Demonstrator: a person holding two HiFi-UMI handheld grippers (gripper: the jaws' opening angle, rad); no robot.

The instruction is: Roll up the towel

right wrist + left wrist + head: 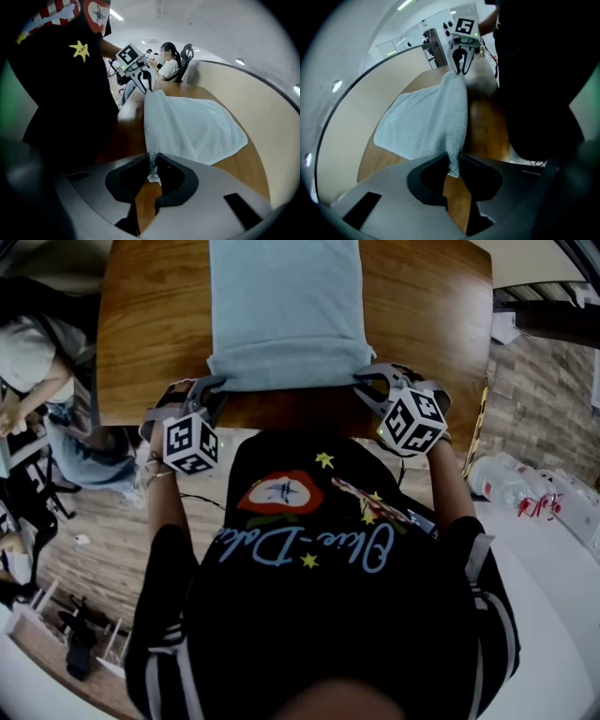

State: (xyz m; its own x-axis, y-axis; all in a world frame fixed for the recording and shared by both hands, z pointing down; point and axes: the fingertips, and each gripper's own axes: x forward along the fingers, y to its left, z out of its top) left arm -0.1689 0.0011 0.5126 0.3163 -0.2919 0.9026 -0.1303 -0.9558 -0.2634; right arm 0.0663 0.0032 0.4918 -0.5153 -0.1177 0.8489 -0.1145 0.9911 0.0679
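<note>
A pale blue towel lies flat on the wooden table, its near edge along the table's front edge. My left gripper is shut on the towel's near left corner; in the left gripper view the cloth is pinched between the jaws of that gripper. My right gripper is shut on the near right corner, and the right gripper view shows the towel clamped in that gripper. Each gripper view shows the other gripper at the far end of the lifted edge, the right one and the left one.
My torso in a black shirt stands right against the table's front edge. A seated person is at the left, and another person sits in a chair beyond the table. Plastic bottles lie on a white surface at the right.
</note>
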